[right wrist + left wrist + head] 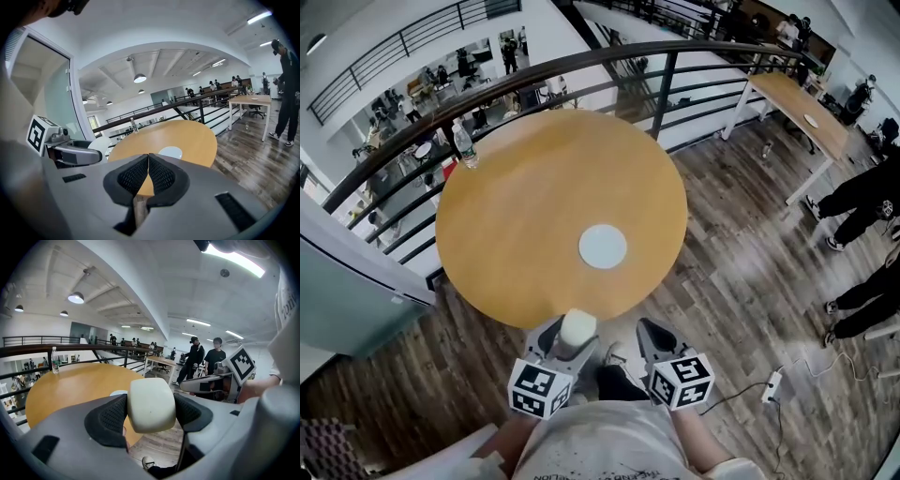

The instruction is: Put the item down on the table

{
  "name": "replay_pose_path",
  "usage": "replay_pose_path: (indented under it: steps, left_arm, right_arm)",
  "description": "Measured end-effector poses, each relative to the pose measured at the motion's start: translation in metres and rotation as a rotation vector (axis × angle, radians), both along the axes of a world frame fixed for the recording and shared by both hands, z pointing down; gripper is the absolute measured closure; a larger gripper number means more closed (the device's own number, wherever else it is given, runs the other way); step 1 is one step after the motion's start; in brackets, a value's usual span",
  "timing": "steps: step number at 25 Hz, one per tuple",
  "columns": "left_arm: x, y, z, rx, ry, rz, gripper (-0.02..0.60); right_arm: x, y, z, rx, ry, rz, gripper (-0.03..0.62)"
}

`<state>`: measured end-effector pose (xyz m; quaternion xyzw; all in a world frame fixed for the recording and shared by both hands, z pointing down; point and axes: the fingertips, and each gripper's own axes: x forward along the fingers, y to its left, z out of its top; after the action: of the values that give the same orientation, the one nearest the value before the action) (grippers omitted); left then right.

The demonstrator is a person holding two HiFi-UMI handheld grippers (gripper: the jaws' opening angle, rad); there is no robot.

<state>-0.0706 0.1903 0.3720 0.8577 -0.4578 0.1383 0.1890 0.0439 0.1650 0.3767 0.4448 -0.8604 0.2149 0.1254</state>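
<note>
A mezzanine with dark wood-plank flooring and a dark metal railing holds a round, tan wooden bench.

The left tool is clamped on an off-white, smooth, round-cornered block, one black ribbed pad against each of its sides. It is held at the bench's near rim, on the person's side, clear of the top. From the head view the block reads as a short column with its rounded end up toward the camera, so its long axis seems to stand roughly upright, crosswise to the jaws. The left gripper view shows only one broad, rounded-square face, and length cannot be judged there.

The right tool is just beside the left one, also at the near rim, with its pads pressed together and nothing between them; only its own view shows this plainly.

A flat white disc lies on the bench beyond the block. A clear plastic bottle stands at the bench's far left rim, by the railing.
</note>
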Motion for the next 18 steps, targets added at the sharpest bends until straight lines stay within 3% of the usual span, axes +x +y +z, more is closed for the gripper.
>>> replay_pose_path:
  steps: [9, 18]
  left_arm:
    - [0.028, -0.088, -0.001, -0.007, -0.028, -0.032, 0.258]
    - [0.030, -0.119, -0.005, -0.023, -0.031, -0.072, 0.258]
  right_arm:
    - [0.023, -0.089, 0.000, 0.001, -0.002, -0.057, 0.569]
    - [0.023, -0.126, -0.003, -0.010, 0.000, -0.106, 0.569]
